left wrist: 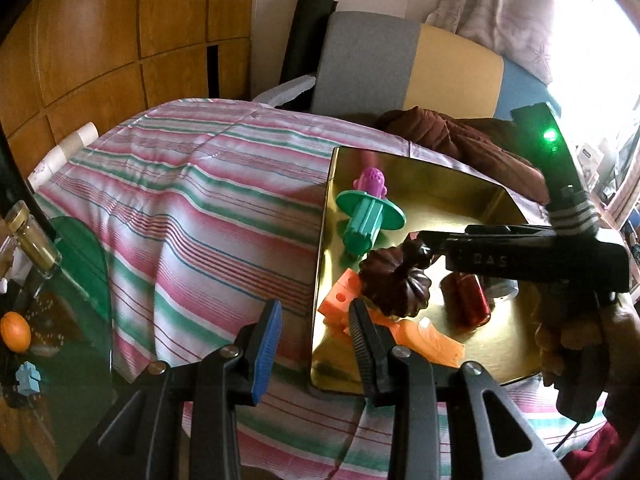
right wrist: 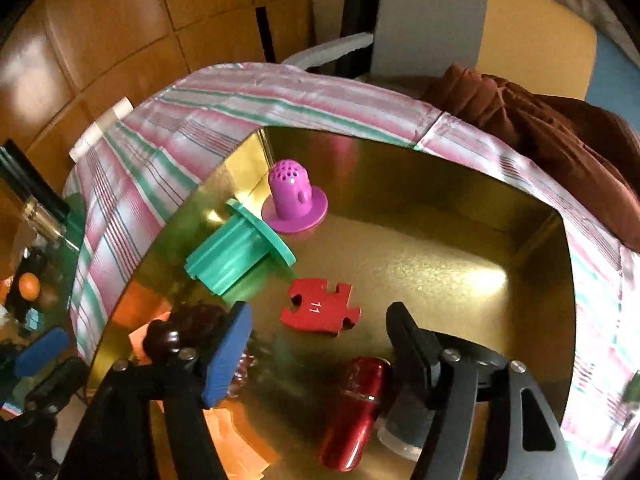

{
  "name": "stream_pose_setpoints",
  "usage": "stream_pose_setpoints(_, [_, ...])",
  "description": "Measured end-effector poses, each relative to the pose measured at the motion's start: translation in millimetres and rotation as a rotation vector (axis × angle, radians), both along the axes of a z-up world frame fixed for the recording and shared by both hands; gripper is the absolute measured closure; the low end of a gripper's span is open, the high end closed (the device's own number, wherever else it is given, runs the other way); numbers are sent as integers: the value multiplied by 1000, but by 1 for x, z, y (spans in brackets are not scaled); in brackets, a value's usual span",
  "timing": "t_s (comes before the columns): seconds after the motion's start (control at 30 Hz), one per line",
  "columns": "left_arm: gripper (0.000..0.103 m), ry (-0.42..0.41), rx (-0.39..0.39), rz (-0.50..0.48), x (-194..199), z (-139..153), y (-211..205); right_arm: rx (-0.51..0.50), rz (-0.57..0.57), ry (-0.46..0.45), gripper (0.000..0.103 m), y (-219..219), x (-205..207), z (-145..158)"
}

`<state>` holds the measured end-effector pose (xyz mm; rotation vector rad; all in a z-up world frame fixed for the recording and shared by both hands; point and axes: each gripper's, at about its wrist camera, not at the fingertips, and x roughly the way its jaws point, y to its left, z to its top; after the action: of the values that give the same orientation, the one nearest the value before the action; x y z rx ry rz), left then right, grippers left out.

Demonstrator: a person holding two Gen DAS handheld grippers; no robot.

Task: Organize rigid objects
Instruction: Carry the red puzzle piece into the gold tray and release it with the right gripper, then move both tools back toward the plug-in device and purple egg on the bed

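- Far left, off the striped cloth, a green glass shelf point(left wrist: 86, 264) carries an orange ball point(left wrist: 15, 331), a small blue figure point(left wrist: 28, 378) and a glass bottle with a gold band point(left wrist: 32, 240). I cannot tell whether these belong to the sorting job.
- The striped tablecloth point(left wrist: 192, 216) shows no loose toys on its visible part, so the gathering looks nearly done.
- The left gripper point(left wrist: 314, 344) hangs over the cloth just beside the tray's near left edge, its fingers spread apart and holding nothing.
- The gold metal tray point(right wrist: 460, 264) already holds most pieces. At its left wall lie the green flanged plug point(right wrist: 236, 252) on its side and the purple perforated cap point(right wrist: 294, 200) upright, touching or nearly so.
- Nearer the front left sit orange plastic pieces point(left wrist: 432, 340) and a dark brown fluted mould point(left wrist: 400, 284), piled together.
- In the middle of the tray floor lies a red jigsaw piece marked 11 point(right wrist: 320, 310), flat and apart from the rest.
- The right gripper point(right wrist: 320, 344) hovers low inside the tray, fingers parted and empty; a red metallic cylinder point(right wrist: 354, 412) lies just below them, beside a small clear-based cup point(right wrist: 404, 428).
- Judgement: collection seems largely finished; what is left may be tidying within the tray.
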<state>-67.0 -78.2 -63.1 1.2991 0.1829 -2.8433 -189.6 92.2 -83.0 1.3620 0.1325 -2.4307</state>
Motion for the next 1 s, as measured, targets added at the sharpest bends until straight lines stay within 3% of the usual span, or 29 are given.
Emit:
stream_pose_setpoints(0.43, [69,33,-11,-36,10,18,14,-71,-99,124,29,35,59,42])
stream_pose_setpoints(0.67, [68,42,-20,-88,15,25,34,-41,-204,184,26,91,95,56])
stream_pose_setpoints(1.0, [69,60,-25,-179,16,37,72,16,-413,180,25,194,122,58])
